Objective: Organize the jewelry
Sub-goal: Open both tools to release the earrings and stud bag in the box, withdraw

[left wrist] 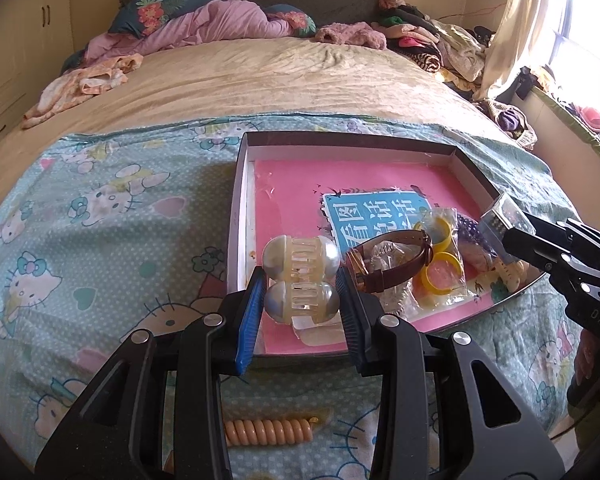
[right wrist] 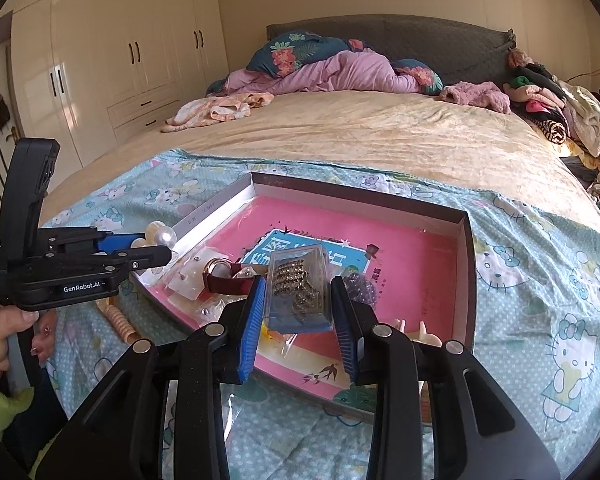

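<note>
My left gripper [left wrist: 302, 290] is shut on a cream hair claw clip with pearl ends [left wrist: 300, 276], held over the near left corner of the pink-lined box [left wrist: 240, 200]. In the right wrist view the same clip [right wrist: 162, 236] shows at the box's left rim. My right gripper [right wrist: 298, 302] is shut on a small clear case of sparkly jewelry [right wrist: 298, 292], above the box's near part. In the box lie a brown-strap watch [left wrist: 396, 264], a bag with yellow rings [left wrist: 440, 264] and a blue printed card [left wrist: 372, 216].
The box [right wrist: 466, 272] lies on a Hello Kitty cloth [left wrist: 100, 220] over a beige bed. A peach spiral hair tie [left wrist: 268, 432] lies on the cloth near the front edge. Clothes pile up at the bed's far right [right wrist: 548, 108]. A wardrobe [right wrist: 100, 72] stands at the left.
</note>
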A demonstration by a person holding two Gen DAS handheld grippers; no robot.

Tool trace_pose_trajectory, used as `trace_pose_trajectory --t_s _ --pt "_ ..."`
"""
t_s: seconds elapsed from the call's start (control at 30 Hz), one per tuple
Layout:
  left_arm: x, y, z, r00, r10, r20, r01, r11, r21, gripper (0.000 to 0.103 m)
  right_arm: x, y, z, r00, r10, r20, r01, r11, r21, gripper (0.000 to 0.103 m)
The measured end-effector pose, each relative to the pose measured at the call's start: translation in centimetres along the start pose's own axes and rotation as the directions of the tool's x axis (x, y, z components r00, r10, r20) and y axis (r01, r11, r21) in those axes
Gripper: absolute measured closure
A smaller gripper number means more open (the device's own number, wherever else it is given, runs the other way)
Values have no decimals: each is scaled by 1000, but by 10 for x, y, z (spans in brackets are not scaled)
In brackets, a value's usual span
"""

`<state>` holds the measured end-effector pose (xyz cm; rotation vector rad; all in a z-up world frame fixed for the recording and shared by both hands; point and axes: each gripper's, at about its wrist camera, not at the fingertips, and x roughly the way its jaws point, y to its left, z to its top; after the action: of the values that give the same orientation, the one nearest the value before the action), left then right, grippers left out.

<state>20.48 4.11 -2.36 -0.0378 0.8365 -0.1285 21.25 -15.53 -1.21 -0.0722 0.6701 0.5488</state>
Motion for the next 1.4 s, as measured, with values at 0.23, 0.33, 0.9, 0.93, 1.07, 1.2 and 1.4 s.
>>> trace_pose_trajectory --t_s 0.23,0.33,0.9,0.93,1.07,1.2,1.4 --pt "4 2 3 1000 1 2 -1 1000 -4 75 6 -1 0 1000 -25 1 25 1000 -5 71" --pt "7 4 6 1000 -1 2 1 1000 -14 75 8 -1 1 1000 -25 3 25 1000 -3 71" --pt "17 -1 2 1000 -11 -19 11 1000 -5 75 30 2 -9 998 -17 -59 17 1000 0 66" --pt "17 -1 2 1000 -11 -19 10 1000 -4 75 30 1 -8 998 -19 -58 19 1000 2 62" --pt "17 -1 1 1000 -10 -23 10 1000 -7 75 22 2 -10 999 -19 -37 20 1000 15 44" --pt "17 -1 0 1000 -11 -25 10 1000 -4 75 12 2 -11 999 -23 -23 23 999 24 32" --pt "4 0 0 1000 4 0 -4 1000 -17 40 -11 -1 -15 1000 -28 13 27 998 48 19"
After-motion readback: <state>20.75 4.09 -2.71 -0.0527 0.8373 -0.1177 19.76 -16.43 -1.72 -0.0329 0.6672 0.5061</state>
